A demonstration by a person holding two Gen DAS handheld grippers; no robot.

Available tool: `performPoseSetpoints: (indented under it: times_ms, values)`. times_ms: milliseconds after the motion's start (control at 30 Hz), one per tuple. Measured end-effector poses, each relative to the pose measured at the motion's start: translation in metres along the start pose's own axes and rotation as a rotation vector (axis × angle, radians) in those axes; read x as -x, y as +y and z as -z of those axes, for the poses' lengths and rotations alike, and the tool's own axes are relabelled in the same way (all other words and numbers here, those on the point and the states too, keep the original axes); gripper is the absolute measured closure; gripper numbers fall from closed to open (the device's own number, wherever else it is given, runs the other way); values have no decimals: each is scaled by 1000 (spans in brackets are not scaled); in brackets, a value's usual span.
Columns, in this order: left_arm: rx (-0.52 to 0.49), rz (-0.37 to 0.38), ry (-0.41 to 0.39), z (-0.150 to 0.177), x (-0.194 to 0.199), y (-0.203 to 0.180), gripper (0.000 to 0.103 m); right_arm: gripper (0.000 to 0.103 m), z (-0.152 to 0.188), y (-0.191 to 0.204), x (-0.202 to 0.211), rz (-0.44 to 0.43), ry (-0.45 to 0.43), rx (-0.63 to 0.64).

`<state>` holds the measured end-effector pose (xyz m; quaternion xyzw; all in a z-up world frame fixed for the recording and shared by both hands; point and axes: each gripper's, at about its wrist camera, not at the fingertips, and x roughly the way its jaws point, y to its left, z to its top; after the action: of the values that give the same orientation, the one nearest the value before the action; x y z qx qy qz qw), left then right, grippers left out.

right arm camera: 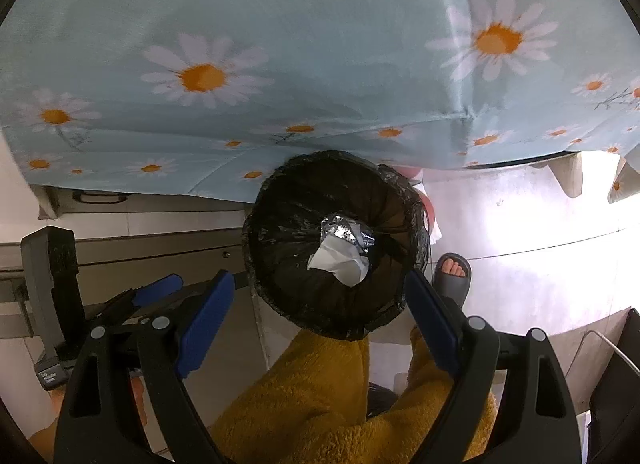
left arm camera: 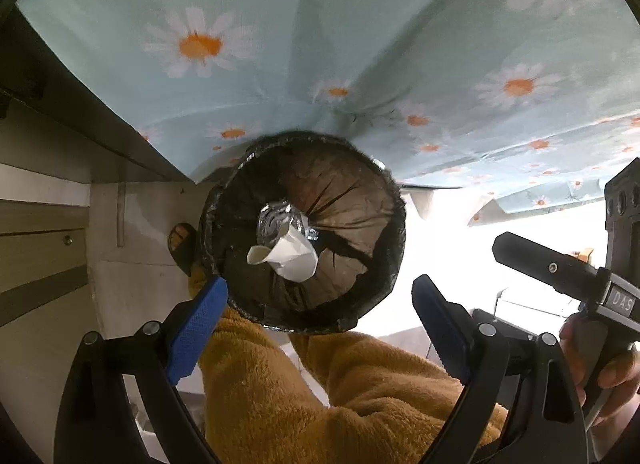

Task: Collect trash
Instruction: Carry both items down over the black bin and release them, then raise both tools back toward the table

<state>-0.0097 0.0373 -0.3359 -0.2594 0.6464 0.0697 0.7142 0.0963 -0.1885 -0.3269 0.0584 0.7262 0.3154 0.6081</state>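
Left wrist view: we're looking straight down into the trash bin (left arm camera: 304, 232), and it's got something in it!
Bin: round, lined with a black bag (left arm camera: 360, 200), standing on the floor at the hanging edge of the table's cloth.
Trash inside: a white paper cup (left arm camera: 294, 254) lying on its side at the bottom, touching a crumpled silver wrapper (left arm camera: 276, 222) just behind it.
Right wrist view, same trash: white cup (right arm camera: 340, 262) and shiny wrapper (right arm camera: 344, 232) sit together low in the bin (right arm camera: 332, 248), nothing gripping them.
Left gripper (left arm camera: 320, 320): blue pads spread wide apart, nothing between them, hanging above the bin's near rim.
Left fingers: one blue pad (left arm camera: 196, 328) sits over the rim's near left side, the other off to the right.
Right gripper (right arm camera: 320, 316): jaws parted too, empty, poised above the near rim with the bin showing between the pads.
Other gripper in shot: the right one shows at the right edge of the left view, held by a hand (left arm camera: 600, 360).
Tablecloth (right arm camera: 320, 64): pale blue with white-and-orange daisies, draped down over the table edge right behind the bin.
Person: fuzzy mustard-yellow trousers (right arm camera: 340, 396) below the bin, a foot in a grey slipper (right arm camera: 452, 276) just right of it.
Floor (right arm camera: 540, 256): pale, brightly lit on the right.
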Motion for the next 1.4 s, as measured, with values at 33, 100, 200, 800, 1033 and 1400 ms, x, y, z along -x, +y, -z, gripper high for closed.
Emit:
performPoseSetpoints:
  times_ms: [33,100,200,800,1033,1400]
  values:
    - [-4,-1,-6,0,5,-3,12,17,0,3,8,-7,-11,17]
    - [-11,1,-26,2,18,-8,12,17,0,10,24,-11,-37,59]
    - [-30,-3,-66,4,42,-18,12,15,0,19,49,-18,-83,112]
    - [-179,-21,-440,-8,209,-93,12,10,-13,67,222,-83,-443,381]
    - [-223,-11,-526,-25,247,-112,12,10,-41,91,253,-18,-539,515]
    - [-256,25,-565,-84,266,-82,12,10,-125,134,232,125,-574,659]
